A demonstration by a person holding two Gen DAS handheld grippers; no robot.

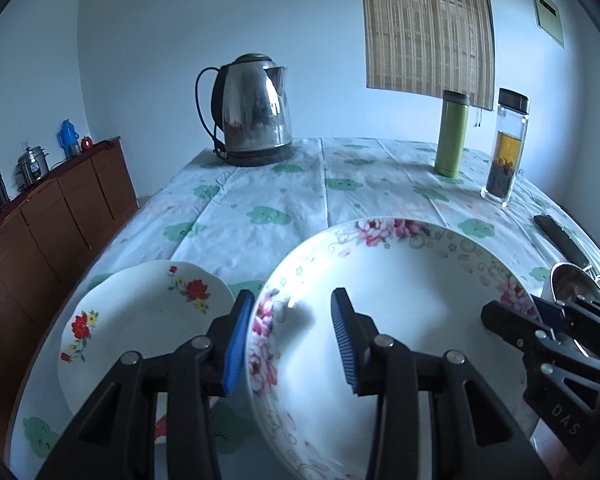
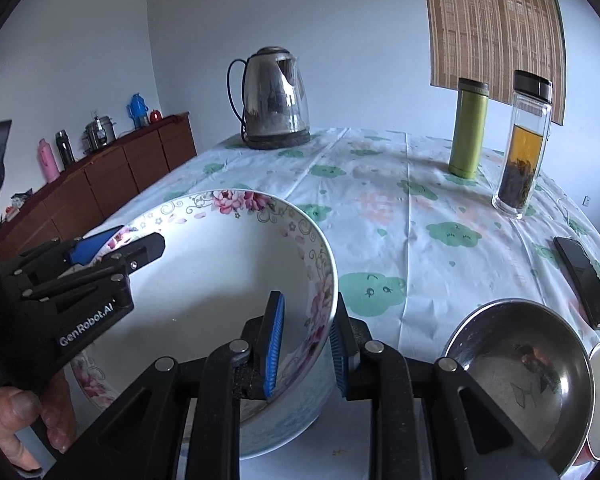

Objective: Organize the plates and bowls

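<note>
On the cloth-covered table [image 2: 380, 216] the large floral porcelain bowl [image 2: 220, 280] stands near the front, the small red-flowered white plate [image 1: 140, 320] on its left, the round steel bowl [image 2: 520, 372] on its right; the steel kettle [image 2: 274, 98] stands behind, the green flask [image 2: 470, 128] and glass tea bottle [image 2: 524, 144] far right

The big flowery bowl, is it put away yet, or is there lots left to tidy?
Not yet. Nothing looks stacked. Both the left hand-held gripper and right hand-held gripper grip the pink-flowered bowl by opposite rims. The red-flowered plate and steel bowl sit separately on the table.
</note>
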